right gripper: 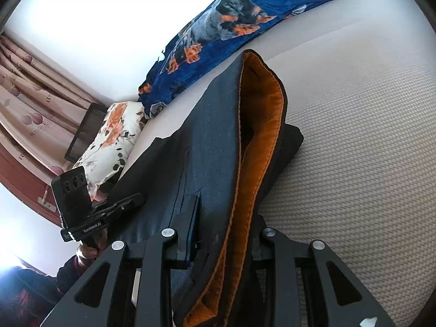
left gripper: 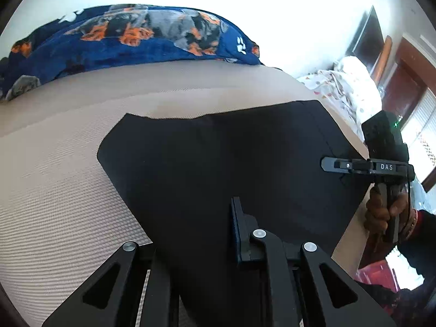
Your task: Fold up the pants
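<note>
Dark navy pants (left gripper: pixel 218 163) lie on a beige bed sheet (left gripper: pixel 54 190). In the left wrist view my left gripper (left gripper: pixel 201 234) is shut on the pants' near edge; the cloth covers the left finger, and the right finger (left gripper: pixel 239 231) presses on top. My right gripper (left gripper: pixel 335 164) shows at the pants' right edge. In the right wrist view my right gripper (right gripper: pixel 226 234) is shut on the pants (right gripper: pixel 212 141) at the waistband, whose orange lining (right gripper: pixel 261 120) is turned out. My left gripper (right gripper: pixel 133 201) shows at the pants' left edge.
A blue dog-print blanket (left gripper: pixel 122 41) lies across the far side of the bed. A floral pillow (right gripper: pixel 111 141) sits at the bed's corner by pink curtains (right gripper: pixel 32 103). White patterned bedding (left gripper: pixel 346 84) and a dark screen (left gripper: pixel 368 41) are at the right.
</note>
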Demonstrator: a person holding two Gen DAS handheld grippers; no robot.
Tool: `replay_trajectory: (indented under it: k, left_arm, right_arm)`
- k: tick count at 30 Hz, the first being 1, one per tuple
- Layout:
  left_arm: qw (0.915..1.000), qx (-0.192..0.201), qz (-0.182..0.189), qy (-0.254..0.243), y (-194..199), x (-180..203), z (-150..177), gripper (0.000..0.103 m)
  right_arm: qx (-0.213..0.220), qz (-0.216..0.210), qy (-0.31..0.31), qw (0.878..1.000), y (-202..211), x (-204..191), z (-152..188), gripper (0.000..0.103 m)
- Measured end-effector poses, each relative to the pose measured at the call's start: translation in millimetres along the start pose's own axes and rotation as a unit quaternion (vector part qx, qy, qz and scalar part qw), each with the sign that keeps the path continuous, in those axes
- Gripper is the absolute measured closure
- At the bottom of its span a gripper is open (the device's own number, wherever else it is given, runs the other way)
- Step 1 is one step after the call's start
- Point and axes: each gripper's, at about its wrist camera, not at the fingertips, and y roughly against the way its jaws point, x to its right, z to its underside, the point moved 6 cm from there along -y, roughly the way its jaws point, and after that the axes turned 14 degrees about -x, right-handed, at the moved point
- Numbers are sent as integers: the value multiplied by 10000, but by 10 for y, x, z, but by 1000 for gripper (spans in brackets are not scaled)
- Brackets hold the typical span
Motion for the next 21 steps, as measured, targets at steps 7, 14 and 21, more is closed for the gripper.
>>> replay_trajectory:
  k: [7,14,21]
  left_arm:
    - [9996,124,-252,75,155,-164,-18,88]
    - [9988,198,-432,152,241,-338,-81,88]
    - [9975,287,-584,259,329,-546,-182,88]
  right_arm:
    - [-13,-123,63,9999,-134,-148,-90,79]
    - [-50,-128,175,9998,-264,-298,-245,79]
    - [-115,-81,345,9993,-383,-476,-428,80]
